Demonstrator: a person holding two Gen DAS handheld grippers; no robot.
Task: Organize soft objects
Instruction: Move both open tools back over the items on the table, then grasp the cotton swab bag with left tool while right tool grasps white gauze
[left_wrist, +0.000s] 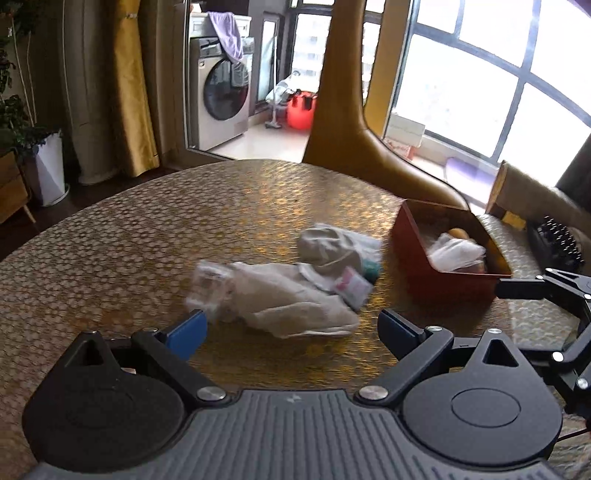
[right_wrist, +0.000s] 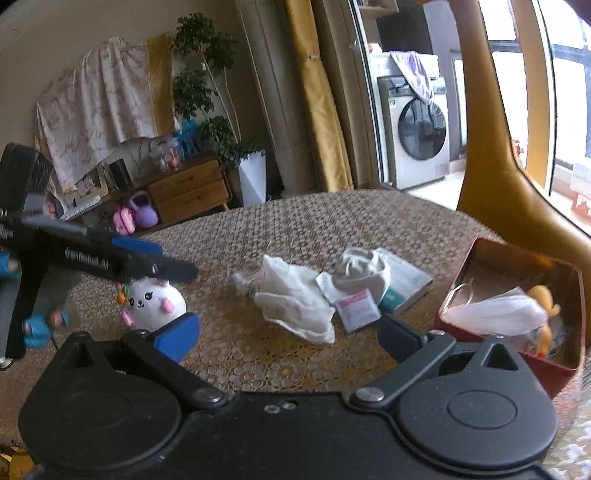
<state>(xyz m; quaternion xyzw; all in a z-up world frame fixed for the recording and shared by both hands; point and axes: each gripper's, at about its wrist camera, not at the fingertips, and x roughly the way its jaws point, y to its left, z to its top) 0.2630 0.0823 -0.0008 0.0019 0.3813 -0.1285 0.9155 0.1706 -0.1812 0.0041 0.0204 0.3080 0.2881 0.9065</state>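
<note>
A crumpled white cloth (left_wrist: 291, 301) lies mid-table, with a grey cloth (left_wrist: 328, 247) and a small pink-and-white packet (left_wrist: 352, 286) just behind it. My left gripper (left_wrist: 293, 332) hovers open right in front of the white cloth with nothing between its fingers. The right wrist view shows the same white cloth (right_wrist: 295, 295), the grey cloth (right_wrist: 364, 273) and a white bunny plush (right_wrist: 155, 301) at the left. My right gripper (right_wrist: 290, 338) is open and empty, just short of the pile. A red box (right_wrist: 517, 251) at the right holds a white cloth (right_wrist: 495, 314) and a yellow plush (right_wrist: 543, 299).
A flat booklet (right_wrist: 404, 280) lies under the grey cloth. The table (left_wrist: 147, 240) is round with a woven gold cover. A mustard chair back (left_wrist: 351, 110) stands behind the table. A black keyboard (left_wrist: 557, 240) sits at the far right.
</note>
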